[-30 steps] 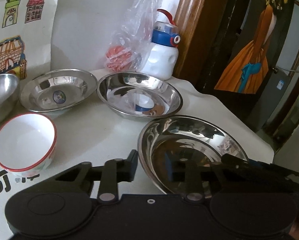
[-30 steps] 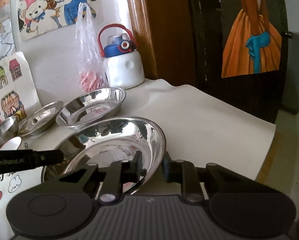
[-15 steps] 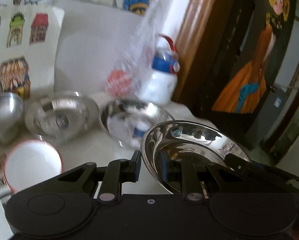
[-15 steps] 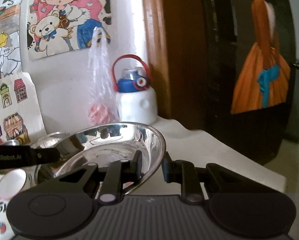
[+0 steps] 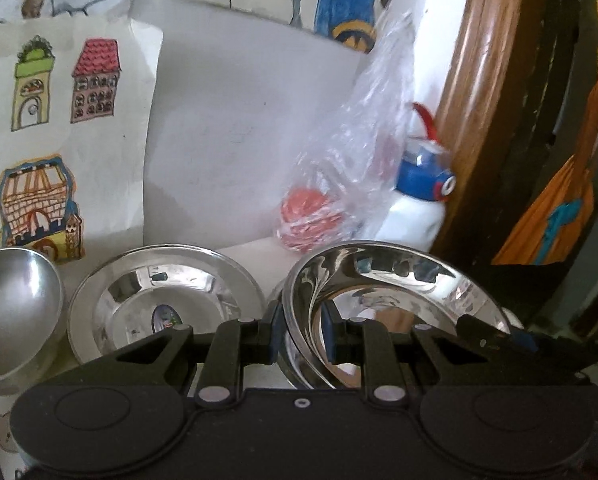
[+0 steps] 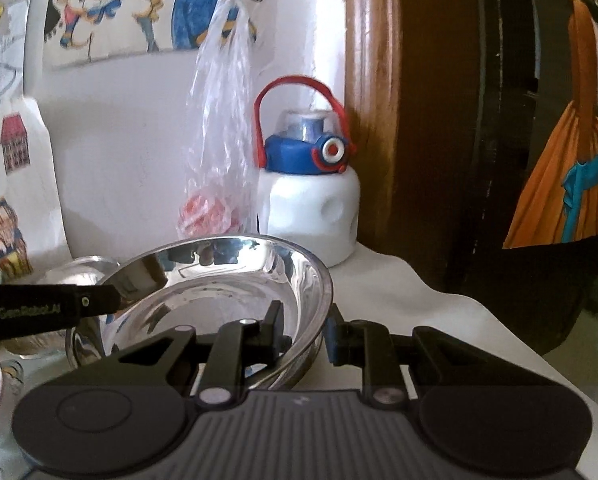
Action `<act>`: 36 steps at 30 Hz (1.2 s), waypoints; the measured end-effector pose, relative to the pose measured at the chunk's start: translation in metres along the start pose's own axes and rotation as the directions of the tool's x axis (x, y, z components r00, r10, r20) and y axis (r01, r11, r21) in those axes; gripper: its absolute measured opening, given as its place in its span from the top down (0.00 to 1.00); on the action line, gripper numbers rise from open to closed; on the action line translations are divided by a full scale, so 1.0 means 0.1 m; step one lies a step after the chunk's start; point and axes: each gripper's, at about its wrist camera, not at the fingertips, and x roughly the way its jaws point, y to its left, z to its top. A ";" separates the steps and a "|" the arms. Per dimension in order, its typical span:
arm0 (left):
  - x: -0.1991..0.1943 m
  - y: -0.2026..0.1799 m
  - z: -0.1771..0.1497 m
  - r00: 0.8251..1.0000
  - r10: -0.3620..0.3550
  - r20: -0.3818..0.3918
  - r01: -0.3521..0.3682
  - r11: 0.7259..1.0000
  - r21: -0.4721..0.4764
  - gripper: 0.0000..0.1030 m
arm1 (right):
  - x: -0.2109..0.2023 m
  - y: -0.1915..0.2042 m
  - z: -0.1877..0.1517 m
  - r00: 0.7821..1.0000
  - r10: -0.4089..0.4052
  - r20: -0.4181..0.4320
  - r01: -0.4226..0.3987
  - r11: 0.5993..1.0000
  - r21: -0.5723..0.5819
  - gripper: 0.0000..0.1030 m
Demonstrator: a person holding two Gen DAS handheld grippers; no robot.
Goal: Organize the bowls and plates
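Two grippers: both clamp one steel plate (image 5: 399,280) at opposite points of its rim.
Left gripper (image 5: 301,332): fingers closed on the rim at the plate's left edge, one pad outside the wall, one inside.
Right gripper (image 6: 303,330): fingers closed on the rim at the plate's right edge, one pad inside, one outside.
Held plate: raised off the white table (image 6: 419,304), tilted, in front of the water bottle (image 6: 311,200) and the plastic bag (image 6: 219,160).
Second plate (image 5: 167,304): flat on the table, just left of the held plate; sticker visible in its centre.
Steel bowl (image 5: 15,312): on the table at far left, beside the second plate.
Background: drawings (image 5: 39,140) on the wall; wooden door frame (image 6: 375,120) at right.
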 end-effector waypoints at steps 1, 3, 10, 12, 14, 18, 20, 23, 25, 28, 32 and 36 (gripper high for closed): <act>0.04 0.00 -0.01 1.000 0.006 -0.007 -0.006 1.000 0.005 0.78 | 0.03 0.01 -0.02 1.000 0.000 -0.006 0.000 1.000 -0.006 0.76; 0.11 0.01 -0.02 1.000 0.015 -0.015 -0.015 1.000 0.016 0.78 | 0.07 0.02 -0.04 1.000 -0.001 -0.012 0.001 1.000 -0.011 0.76; 0.23 0.02 -0.08 0.999 0.041 -0.027 -0.040 0.998 0.046 0.78 | 0.14 0.08 -0.07 1.000 -0.006 -0.021 0.006 0.999 -0.041 0.74; 0.24 0.02 -0.08 0.999 0.045 -0.022 -0.044 0.998 0.052 0.79 | 0.14 0.10 -0.07 1.000 -0.006 -0.022 0.005 0.999 -0.051 0.71; 0.25 0.02 -0.08 0.998 0.050 -0.022 -0.049 0.997 0.055 0.79 | 0.16 0.09 -0.07 1.000 -0.003 -0.026 0.002 0.999 -0.047 0.67; 0.25 0.01 -0.09 0.999 0.044 -0.021 -0.042 0.997 0.069 0.78 | 0.16 0.07 -0.08 0.999 -0.009 -0.032 0.007 0.999 -0.039 0.65; 0.24 -0.01 -0.09 0.999 0.042 -0.024 -0.040 0.996 0.079 0.78 | 0.15 0.06 -0.08 1.000 -0.007 -0.025 0.006 0.999 -0.039 0.63; 0.22 -0.03 -0.10 0.999 0.043 -0.023 -0.041 0.996 0.084 0.77 | 0.11 0.06 -0.09 1.000 -0.021 -0.014 0.021 0.999 -0.048 0.44; 0.20 -0.02 -0.10 0.999 0.046 -0.022 -0.044 0.996 0.080 0.72 | 0.06 0.04 -0.09 1.000 -0.020 -0.008 0.019 0.999 -0.032 0.37; 0.13 0.01 -0.08 0.999 0.042 -0.018 -0.040 0.997 0.072 0.61 | -0.09 0.02 -0.08 1.000 -0.013 0.018 0.013 1.000 -0.009 0.23; -0.06 0.08 -0.03 0.999 0.028 0.015 -0.029 0.998 0.059 0.36 | -0.35 0.02 -0.05 0.997 -0.011 0.076 0.011 1.000 0.010 0.10; -0.29 0.18 0.05 0.999 0.009 0.051 -0.011 0.999 0.046 0.21 | -0.66 0.05 0.02 0.991 -0.008 0.131 0.004 1.000 0.026 0.02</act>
